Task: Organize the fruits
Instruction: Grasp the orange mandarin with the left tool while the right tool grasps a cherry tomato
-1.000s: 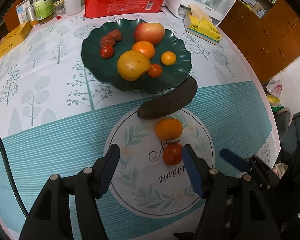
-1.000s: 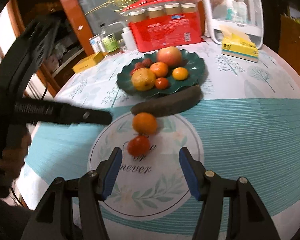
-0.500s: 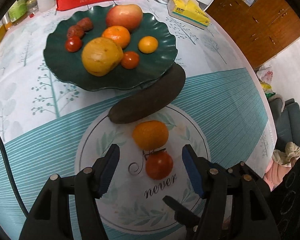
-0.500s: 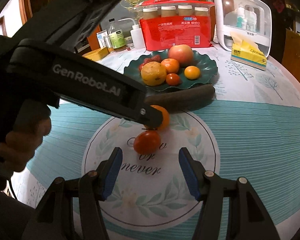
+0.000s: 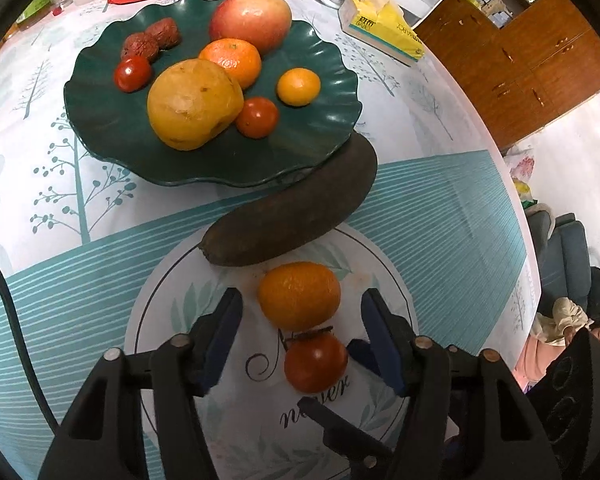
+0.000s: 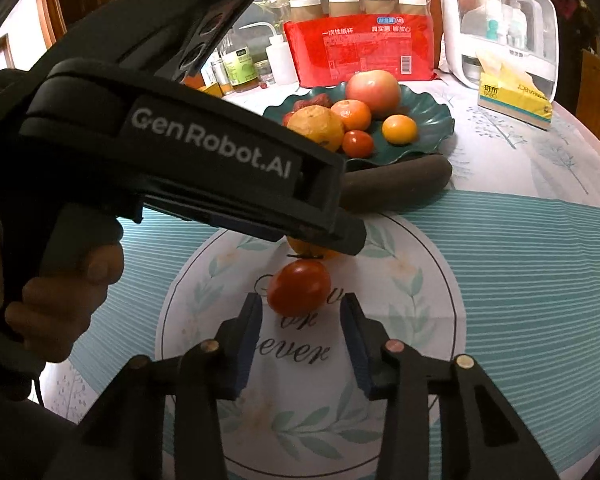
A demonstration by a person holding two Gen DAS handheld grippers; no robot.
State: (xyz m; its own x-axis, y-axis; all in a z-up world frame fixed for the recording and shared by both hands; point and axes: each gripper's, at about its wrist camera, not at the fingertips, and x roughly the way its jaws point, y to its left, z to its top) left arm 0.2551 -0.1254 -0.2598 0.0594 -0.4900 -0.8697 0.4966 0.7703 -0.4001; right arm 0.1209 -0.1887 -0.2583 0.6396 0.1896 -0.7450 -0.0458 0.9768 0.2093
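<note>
On the round placemat (image 5: 172, 320) an orange (image 5: 299, 295) lies just behind a red tomato (image 5: 315, 362). My left gripper (image 5: 302, 304) points down over the orange. Its jaws are closing, the orange sits between the blue pads, and a gap shows on each side. My right gripper (image 6: 300, 308) has the tomato (image 6: 299, 288) between its fingertips. Its jaws are closing too, with the pads still apart from the fruit. The left gripper's finger (image 6: 320, 228) hides most of the orange (image 6: 312, 251) in the right wrist view. Behind them a green plate (image 5: 100, 120) holds several fruits.
A long dark fruit (image 5: 296, 208) lies between the plate and the orange, touching the plate's rim. At the back stand a red package (image 6: 364, 46), bottles, a white appliance (image 6: 500, 28) and a yellow tissue box (image 5: 384, 30). A hand (image 6: 60, 280) holds the left gripper's handle.
Both grippers have sunk towards the placemat. The left jaws have narrowed around the orange and the right jaws around the tomato. The left gripper has moved across the right wrist view.
</note>
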